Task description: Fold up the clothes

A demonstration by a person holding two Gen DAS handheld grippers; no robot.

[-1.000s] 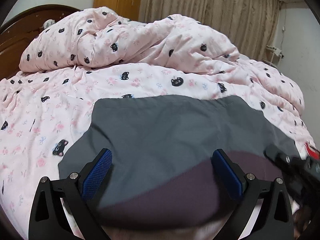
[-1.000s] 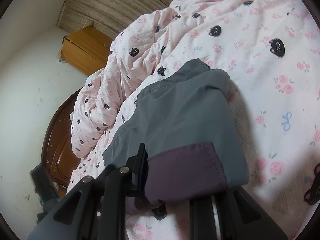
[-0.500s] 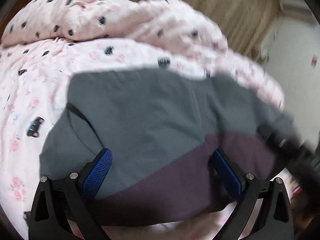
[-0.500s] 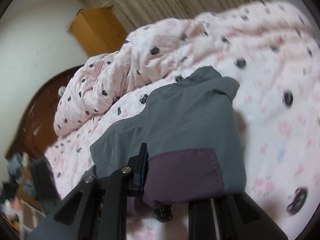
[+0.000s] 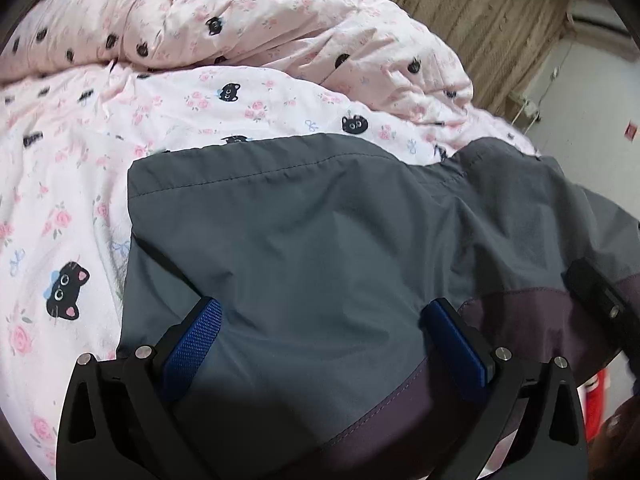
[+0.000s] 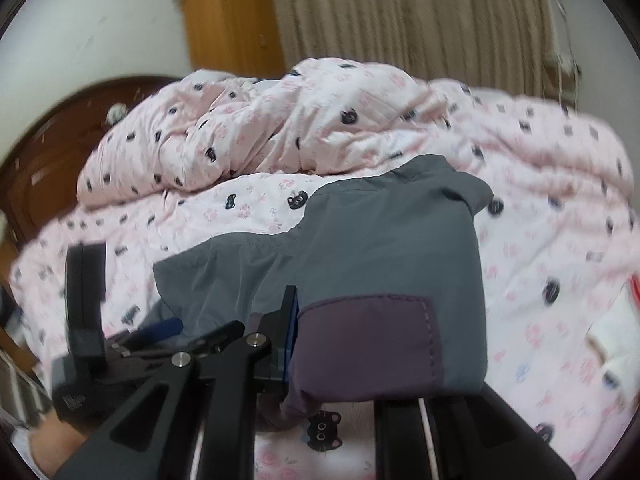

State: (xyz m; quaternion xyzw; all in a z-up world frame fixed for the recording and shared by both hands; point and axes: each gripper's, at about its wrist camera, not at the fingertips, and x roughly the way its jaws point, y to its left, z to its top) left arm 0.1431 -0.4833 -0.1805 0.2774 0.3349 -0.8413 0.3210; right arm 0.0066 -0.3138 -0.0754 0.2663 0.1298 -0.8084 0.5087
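Now the grey garment (image 5: 320,248) lies flatter, further across the bedspread (image 5: 80,160).

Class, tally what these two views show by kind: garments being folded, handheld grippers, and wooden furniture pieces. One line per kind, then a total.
Grey and purple fabric garment: 1
Black handheld grippers, left gripper, right gripper: 2
Wooden furniture, light wooden cabinet, dark wooden headboard: 2
Total: 5

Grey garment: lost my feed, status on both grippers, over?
Left gripper open, jaws astride the grey garment. Right gripper shut on its purple hem. Garment lies on the pink quilt; nothing in the way.
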